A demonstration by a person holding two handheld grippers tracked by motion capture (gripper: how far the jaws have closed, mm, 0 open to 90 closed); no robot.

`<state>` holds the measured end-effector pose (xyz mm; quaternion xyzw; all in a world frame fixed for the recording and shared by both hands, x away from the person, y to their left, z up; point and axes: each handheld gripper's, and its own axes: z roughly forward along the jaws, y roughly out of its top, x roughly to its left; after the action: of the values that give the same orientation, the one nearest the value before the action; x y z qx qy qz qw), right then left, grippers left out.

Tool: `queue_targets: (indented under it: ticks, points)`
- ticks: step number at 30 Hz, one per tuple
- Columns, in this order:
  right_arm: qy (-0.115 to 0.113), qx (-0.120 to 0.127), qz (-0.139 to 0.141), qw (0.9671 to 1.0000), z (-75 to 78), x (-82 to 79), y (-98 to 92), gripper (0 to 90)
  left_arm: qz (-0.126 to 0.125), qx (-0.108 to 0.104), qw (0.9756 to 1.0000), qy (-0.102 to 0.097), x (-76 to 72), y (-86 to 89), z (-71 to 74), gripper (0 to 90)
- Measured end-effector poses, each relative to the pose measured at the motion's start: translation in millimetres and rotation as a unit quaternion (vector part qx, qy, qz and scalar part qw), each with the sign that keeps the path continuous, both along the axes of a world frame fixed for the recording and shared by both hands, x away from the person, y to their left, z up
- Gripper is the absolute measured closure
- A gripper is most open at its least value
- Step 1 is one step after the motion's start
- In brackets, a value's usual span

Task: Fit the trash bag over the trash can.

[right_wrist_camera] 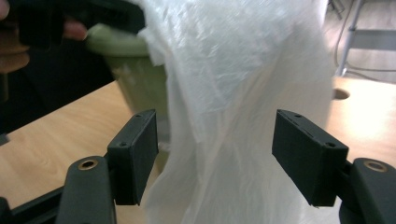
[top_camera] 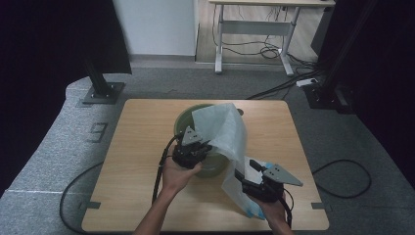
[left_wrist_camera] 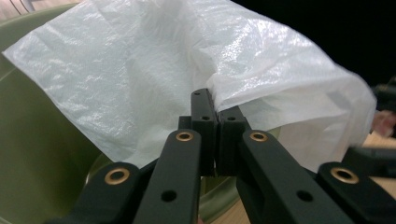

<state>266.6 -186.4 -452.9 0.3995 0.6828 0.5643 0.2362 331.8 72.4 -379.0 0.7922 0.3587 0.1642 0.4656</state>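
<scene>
crinkled white plastic bag (top_camera: 222, 132) draped over the green bin's (top_camera: 183, 120) rim.

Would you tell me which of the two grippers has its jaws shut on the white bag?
The left gripper: its jaws pinch the white bag's edge at the green bin. The right gripper stands open, with the bag hanging loose between its jaws.

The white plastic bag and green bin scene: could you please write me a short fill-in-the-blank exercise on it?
1. The left gripper is shut on the edge of the white ____ bag.
2. The bag drapes over the rim of a ____ coloured bin.
3. The jaws of the right gripper stand ____, with the bag hanging between them untouched.
4. The bin stands on a ____ table.

Missing words: plastic; green; open; wooden
</scene>
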Motion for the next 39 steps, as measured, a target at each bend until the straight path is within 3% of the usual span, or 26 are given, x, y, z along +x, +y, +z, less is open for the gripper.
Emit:
queue_targets:
  ticks: [9,11,16,19,24,29,35,39]
  points:
    - [0.026,-0.018,0.003,0.9995,-19.8,2.3,19.1,30.6,0.004,-0.003,1.0,0.0,-0.4,2.4,0.5,87.5]
    - [0.028,-0.018,0.002,0.9994,-23.6,4.3,19.8,37.2,0.004,-0.002,1.0,0.001,-0.7,3.1,0.3,87.4]
    - [0.009,-0.023,0.01,0.9997,-26.3,10.1,14.0,77.1,0.008,-0.001,1.0,0.0,-2.2,6.5,1.0,86.6]
    - [-0.014,-0.033,-0.003,0.9993,-16.9,11.2,2.7,88.3,0.01,-0.003,0.9999,-0.001,-3.0,9.0,1.7,86.1]
    - [-0.039,-0.032,-0.014,0.9986,7.9,13.1,-17.5,88.6,0.005,-0.005,1.0,0.0,-3.8,9.5,1.8,85.4]
    - [-0.063,-0.032,-0.002,0.9975,33.9,14.4,-25.0,88.6,0.007,-0.006,1.0,-0.002,-4.3,9.8,2.8,84.4]
    - [-0.048,-0.001,0.039,0.9981,57.2,24.0,-31.3,88.6,0.013,-0.012,0.9998,-0.004,-3.4,12.3,5.9,79.8]
    - [-0.037,0.007,0.053,0.9979,68.2,30.3,-32.5,88.6,0.009,-0.012,0.9999,-0.007,-3.5,9.4,8.0,66.3]
